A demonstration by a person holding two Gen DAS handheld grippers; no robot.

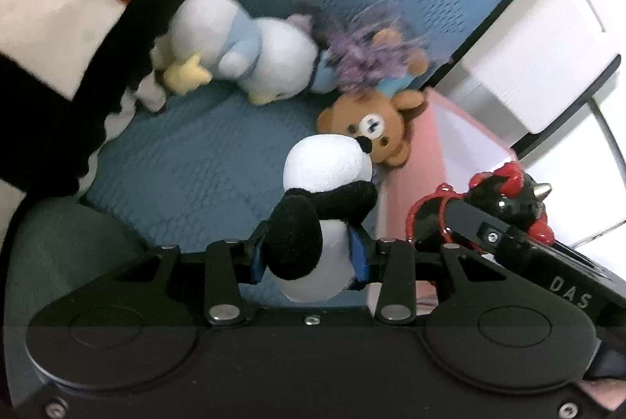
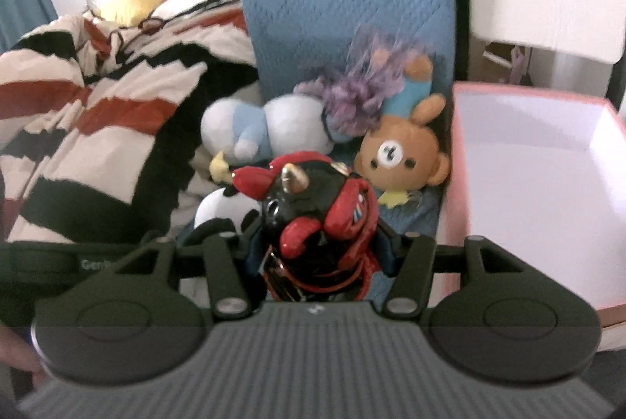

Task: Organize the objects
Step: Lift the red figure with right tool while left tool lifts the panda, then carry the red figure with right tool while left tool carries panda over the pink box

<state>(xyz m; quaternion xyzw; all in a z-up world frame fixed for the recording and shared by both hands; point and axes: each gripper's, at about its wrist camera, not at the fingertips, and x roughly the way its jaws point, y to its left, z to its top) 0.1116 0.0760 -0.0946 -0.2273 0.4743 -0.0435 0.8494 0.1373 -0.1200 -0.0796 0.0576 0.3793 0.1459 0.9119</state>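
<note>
My left hand-held gripper clamps a panda toy, long axis running away from me, head toward the brown bear. My right hand-held gripper grips a red-and-black horned figure, horns up, beside the pink box.

Panda plush: white body, black limbs. Horned figure: glossy black and red, gold horns. Bear plush: tan-brown, white muzzle. Penguin plush: pale blue and white, yellow feet. Box: pink outside, white inside. Quilted cover: blue, diamond pattern. Blanket: cream, black and rust stripes.
</note>
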